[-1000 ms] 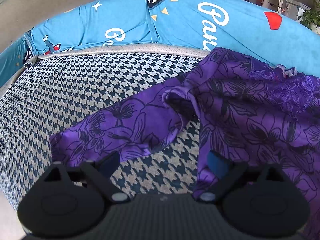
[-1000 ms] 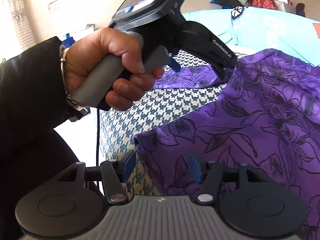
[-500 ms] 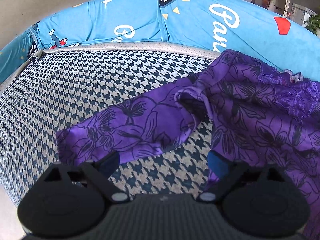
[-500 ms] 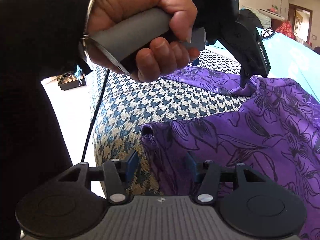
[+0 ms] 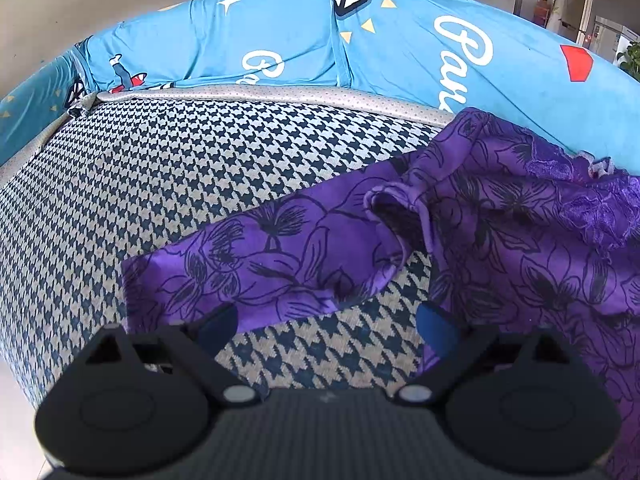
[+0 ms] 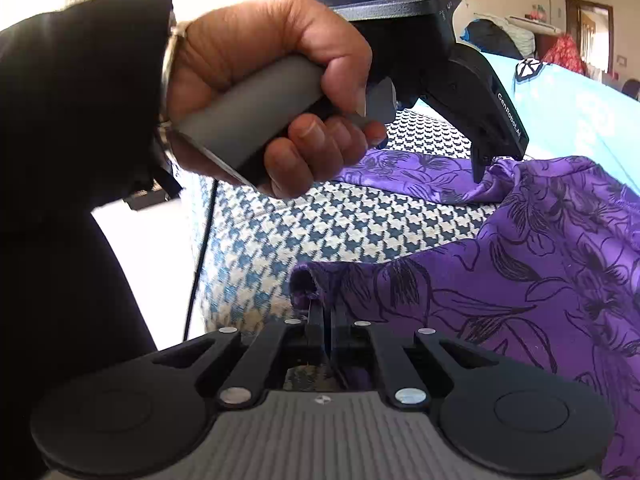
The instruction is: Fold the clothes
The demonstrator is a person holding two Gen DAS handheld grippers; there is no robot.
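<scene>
You are working over a houndstooth seat cushion (image 5: 168,184), blue and off-white, with a grey dotted strip along its far edge. Behind it runs a bright blue cover (image 5: 288,40) printed with white script, stars and triangles. Beyond that lie a pale floor, a doorway and dark heaps of other cloth, too small to identify. The purple floral garment (image 5: 520,248) lies rumpled on the right of the cushion, one sleeve (image 5: 256,264) stretched flat to the left. Your left gripper (image 5: 326,322) hangs wide apart, one blue pad over the sleeve end, nothing between the pads. Your right gripper (image 6: 324,316) is pinched tight on the garment's near hem corner (image 6: 304,280). Your left hand (image 6: 260,92) and its tool fill the upper right-wrist view, blocking the room behind
</scene>
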